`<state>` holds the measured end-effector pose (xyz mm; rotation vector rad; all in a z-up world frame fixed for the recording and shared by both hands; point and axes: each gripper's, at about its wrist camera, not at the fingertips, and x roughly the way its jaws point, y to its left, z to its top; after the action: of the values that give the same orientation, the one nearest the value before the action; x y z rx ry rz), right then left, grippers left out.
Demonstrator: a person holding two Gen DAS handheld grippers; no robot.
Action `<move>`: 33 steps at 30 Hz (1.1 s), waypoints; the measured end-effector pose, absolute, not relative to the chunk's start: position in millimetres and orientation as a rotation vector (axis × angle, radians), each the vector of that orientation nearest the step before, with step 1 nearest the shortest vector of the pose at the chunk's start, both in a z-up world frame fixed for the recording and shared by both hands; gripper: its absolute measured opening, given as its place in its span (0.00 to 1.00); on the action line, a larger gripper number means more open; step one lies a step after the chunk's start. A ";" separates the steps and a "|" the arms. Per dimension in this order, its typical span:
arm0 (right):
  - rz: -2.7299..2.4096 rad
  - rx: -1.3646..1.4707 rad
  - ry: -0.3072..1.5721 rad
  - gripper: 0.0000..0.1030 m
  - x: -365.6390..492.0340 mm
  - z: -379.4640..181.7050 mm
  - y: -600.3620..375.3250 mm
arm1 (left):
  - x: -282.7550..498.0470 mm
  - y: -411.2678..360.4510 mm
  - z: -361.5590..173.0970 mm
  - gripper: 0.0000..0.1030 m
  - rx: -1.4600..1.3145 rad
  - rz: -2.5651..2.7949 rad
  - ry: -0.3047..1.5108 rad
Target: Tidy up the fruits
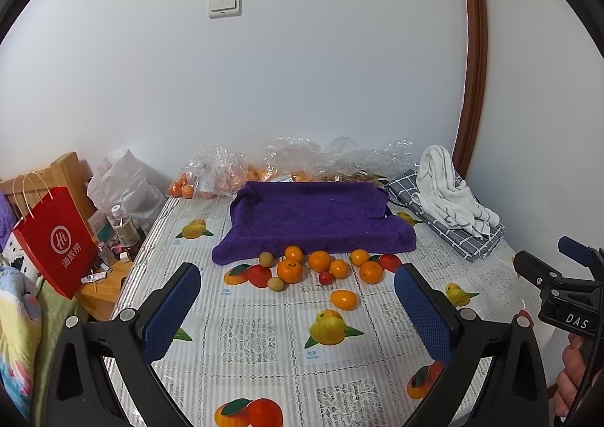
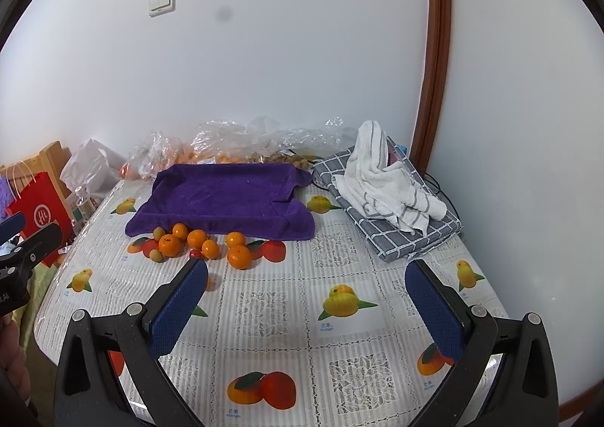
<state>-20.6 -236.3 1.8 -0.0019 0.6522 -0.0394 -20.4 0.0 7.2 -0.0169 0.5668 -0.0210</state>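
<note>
Several tangerines (image 1: 290, 271) (image 2: 169, 244) lie loose on the fruit-print tablecloth (image 1: 249, 336) just in front of a purple towel (image 1: 313, 215) (image 2: 226, 200). Among them are two greenish-brown round fruits (image 1: 266, 259), a small red fruit (image 1: 325, 278) and a yellow-orange oval fruit (image 1: 343, 299). My left gripper (image 1: 298, 298) hangs open above the table, short of the pile, with nothing between its blue pads. My right gripper (image 2: 305, 295) is open too, nearer the table's right side, and the pile sits beyond its left finger (image 2: 181, 306). The oval fruit is hidden in the right wrist view.
Clear plastic bags of fruit (image 1: 222, 170) (image 2: 234, 144) line the wall behind the towel. A white striped cloth (image 1: 449, 193) (image 2: 385, 182) lies on a grey checked cloth (image 2: 400, 234) at the right. A red paper bag (image 1: 53, 242), bottles and a wooden stand sit off the left edge.
</note>
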 end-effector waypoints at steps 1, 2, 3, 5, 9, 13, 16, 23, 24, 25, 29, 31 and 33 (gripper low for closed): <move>-0.040 -0.004 0.652 1.00 -20.6 2.0 -235.3 | -20.6 1.1 7.9 1.00 -0.018 -0.022 0.566; -0.041 -0.004 0.652 1.00 -20.7 1.8 -235.4 | -18.2 -7.2 3.3 1.00 -0.009 -0.021 0.567; -0.042 -0.005 0.651 1.00 -20.9 1.7 -235.6 | -18.4 -7.3 3.4 1.00 -0.007 -0.021 0.565; -0.042 -0.002 0.651 1.00 -21.3 1.3 -235.7 | -17.7 -6.9 3.6 1.00 -0.006 -0.020 0.565; -0.040 0.001 0.648 1.00 -22.9 2.4 -234.7 | -18.3 -5.8 3.2 1.00 -0.010 -0.020 0.565; -0.040 0.000 0.648 1.00 -24.0 3.0 -234.7 | -19.0 -6.1 3.2 1.00 -0.008 -0.021 0.565; -0.040 0.004 0.647 1.00 -24.9 3.8 -234.0 | -19.3 -5.5 3.3 1.00 -0.009 -0.023 0.564; -0.037 0.003 0.649 1.00 -24.1 3.7 -233.5 | -18.6 -5.6 3.5 1.00 -0.009 -0.021 0.565; -0.037 0.002 0.651 1.00 -23.7 3.5 -233.2 | -18.9 -5.6 3.5 1.00 -0.008 -0.022 0.564; -0.038 0.001 0.651 1.00 -23.5 3.3 -232.9 | -19.0 -6.0 3.3 1.00 -0.008 -0.021 0.564; -0.035 0.005 0.650 1.00 -23.0 2.7 -233.2 | -19.4 -6.3 3.0 1.00 -0.008 -0.021 0.564; -0.036 0.005 0.650 1.00 -23.4 1.7 -233.4 | -19.4 -5.3 3.9 1.00 -0.007 -0.019 0.563; -0.035 0.009 0.650 1.00 -23.1 1.8 -233.1 | -19.5 -4.3 4.9 1.00 -0.007 -0.019 0.562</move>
<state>-23.1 -233.1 1.8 0.0094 0.6498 -0.0348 -19.5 -4.3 4.9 -0.0072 0.5618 -0.0189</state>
